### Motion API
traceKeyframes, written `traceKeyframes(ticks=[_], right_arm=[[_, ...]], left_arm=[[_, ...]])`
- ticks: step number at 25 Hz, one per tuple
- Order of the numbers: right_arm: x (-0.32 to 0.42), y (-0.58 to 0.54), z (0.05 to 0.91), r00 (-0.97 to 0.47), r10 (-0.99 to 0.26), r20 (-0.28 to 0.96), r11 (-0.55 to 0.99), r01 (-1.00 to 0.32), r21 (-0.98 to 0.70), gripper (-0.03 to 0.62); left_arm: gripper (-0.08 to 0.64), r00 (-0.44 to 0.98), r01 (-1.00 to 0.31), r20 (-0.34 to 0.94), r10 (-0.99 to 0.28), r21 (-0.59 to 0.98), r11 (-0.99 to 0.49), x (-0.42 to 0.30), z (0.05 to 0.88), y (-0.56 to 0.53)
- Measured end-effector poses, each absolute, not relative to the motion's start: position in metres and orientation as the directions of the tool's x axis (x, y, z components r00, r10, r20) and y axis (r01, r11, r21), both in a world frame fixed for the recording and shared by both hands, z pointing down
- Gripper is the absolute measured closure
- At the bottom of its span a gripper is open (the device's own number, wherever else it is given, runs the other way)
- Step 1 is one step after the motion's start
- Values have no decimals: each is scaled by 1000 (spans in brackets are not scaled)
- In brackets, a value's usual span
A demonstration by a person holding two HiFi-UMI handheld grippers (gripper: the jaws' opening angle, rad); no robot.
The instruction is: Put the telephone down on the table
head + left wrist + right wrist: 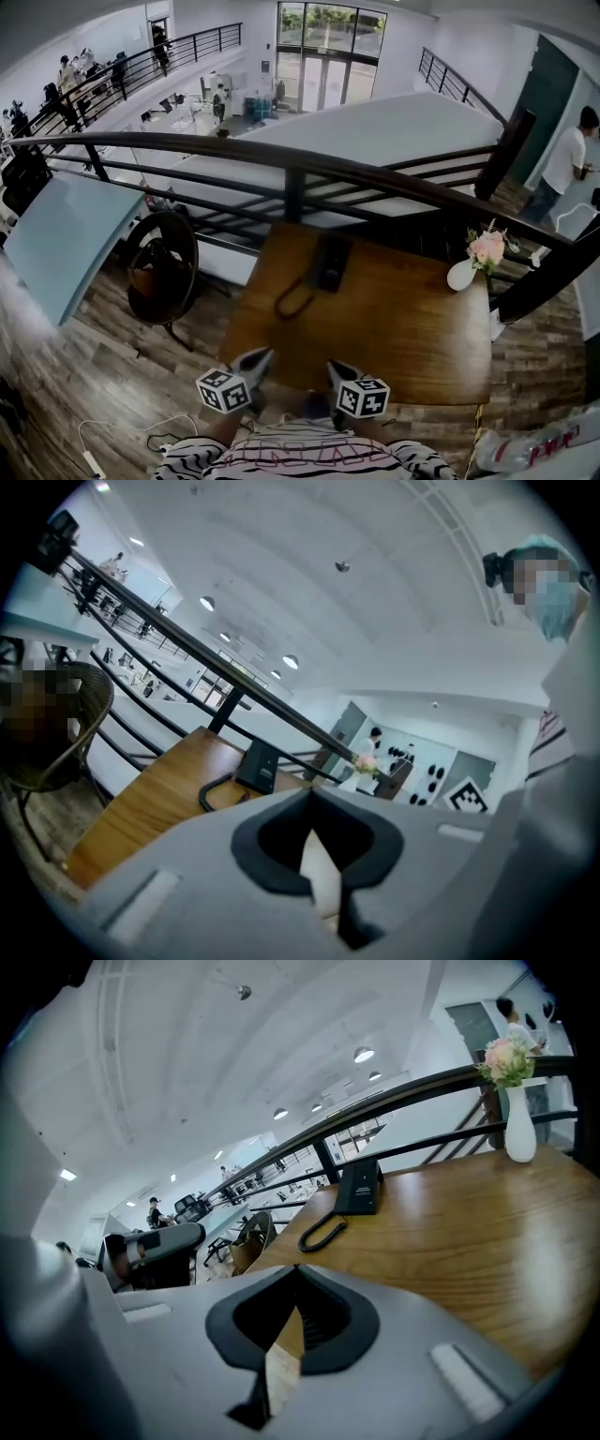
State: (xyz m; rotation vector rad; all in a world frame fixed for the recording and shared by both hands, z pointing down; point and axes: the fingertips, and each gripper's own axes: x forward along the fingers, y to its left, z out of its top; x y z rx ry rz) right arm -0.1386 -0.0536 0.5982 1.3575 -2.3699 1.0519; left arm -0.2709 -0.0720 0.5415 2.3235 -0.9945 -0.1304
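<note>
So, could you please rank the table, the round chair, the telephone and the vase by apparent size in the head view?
Largest to smallest:
table
round chair
telephone
vase
With its flowers the vase nearly matches the telephone.

Telephone (330,262) on table (403,328) near far edge, vase (461,275) to its right, chair (161,267) beyond left edge
</note>
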Motion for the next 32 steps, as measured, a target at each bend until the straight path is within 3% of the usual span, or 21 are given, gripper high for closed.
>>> traceKeyframes(ticks=[32], right_arm=[[-132,-62,593,-546,-697,464,321,-817,-479,592]], left_arm=[[558,710,-634,155,-686,564,-529,-257,550,-65]])
